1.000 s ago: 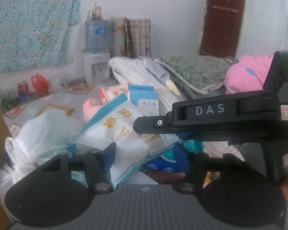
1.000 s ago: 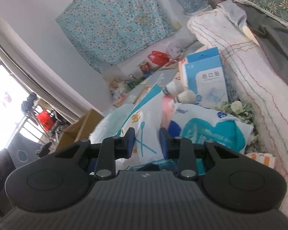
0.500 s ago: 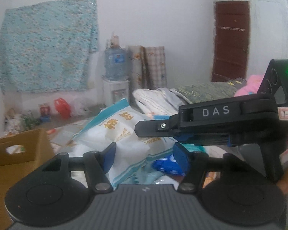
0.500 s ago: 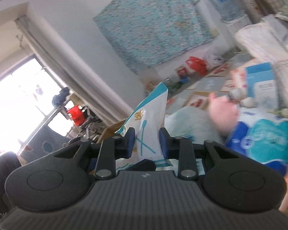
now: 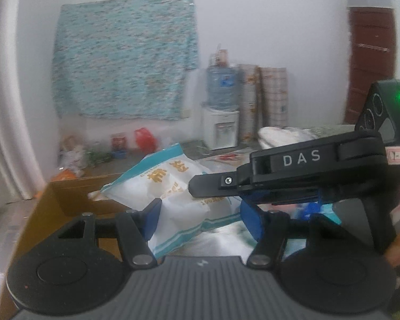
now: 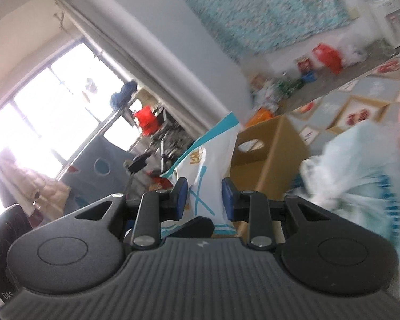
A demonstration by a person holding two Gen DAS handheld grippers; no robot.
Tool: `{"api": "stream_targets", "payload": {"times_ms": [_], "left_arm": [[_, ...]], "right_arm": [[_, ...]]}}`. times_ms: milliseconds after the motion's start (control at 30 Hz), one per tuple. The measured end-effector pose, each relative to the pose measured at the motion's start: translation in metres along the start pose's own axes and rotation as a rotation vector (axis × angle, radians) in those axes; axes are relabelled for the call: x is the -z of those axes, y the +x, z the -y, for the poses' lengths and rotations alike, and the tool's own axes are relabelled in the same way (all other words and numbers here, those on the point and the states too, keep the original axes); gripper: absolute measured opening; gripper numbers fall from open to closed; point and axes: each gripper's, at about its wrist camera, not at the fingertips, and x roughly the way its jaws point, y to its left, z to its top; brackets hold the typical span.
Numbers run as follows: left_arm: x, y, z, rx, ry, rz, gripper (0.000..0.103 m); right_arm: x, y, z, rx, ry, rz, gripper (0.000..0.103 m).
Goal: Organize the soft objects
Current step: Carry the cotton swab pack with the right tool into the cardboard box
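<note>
A soft white packet with teal trim and orange lettering (image 5: 173,186) is held up in the air. My right gripper (image 6: 204,198) is shut on the white packet (image 6: 208,165) and reaches in from the right of the left wrist view (image 5: 293,176). My left gripper (image 5: 200,218) stands open, its blue pads on either side of the packet's lower part. An open brown cardboard box (image 5: 64,202) sits below and to the left of the packet; it also shows in the right wrist view (image 6: 266,154).
A pile of white and teal soft bags (image 6: 360,170) lies right of the box. A water dispenser (image 5: 221,112), rolled mats (image 5: 264,101) and a teal floral cloth (image 5: 125,56) line the back wall. A brown door (image 5: 370,61) is at far right, a window (image 6: 40,101) at left.
Both grippers have swung left and upward with the packet, away from the bed and the pile. The cardboard box has come into view beneath the packet.
</note>
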Motion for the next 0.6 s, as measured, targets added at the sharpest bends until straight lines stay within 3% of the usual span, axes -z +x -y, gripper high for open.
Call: {"api": "stream_targets", "payload": {"times_ms": [333,600], "left_arm": [[-0.02,0.033,-0.094,-0.09,-0.048,-0.129,0.065],[-0.03,0.102,-0.16,-0.118,-0.067,-0.28,0.065]], "right_arm": [[-0.032,0.121,-0.034,-0.021,0.042,-0.201,0.028],[-0.045,0.22,-0.029,0.041,0.116,-0.304,0.028]]}}
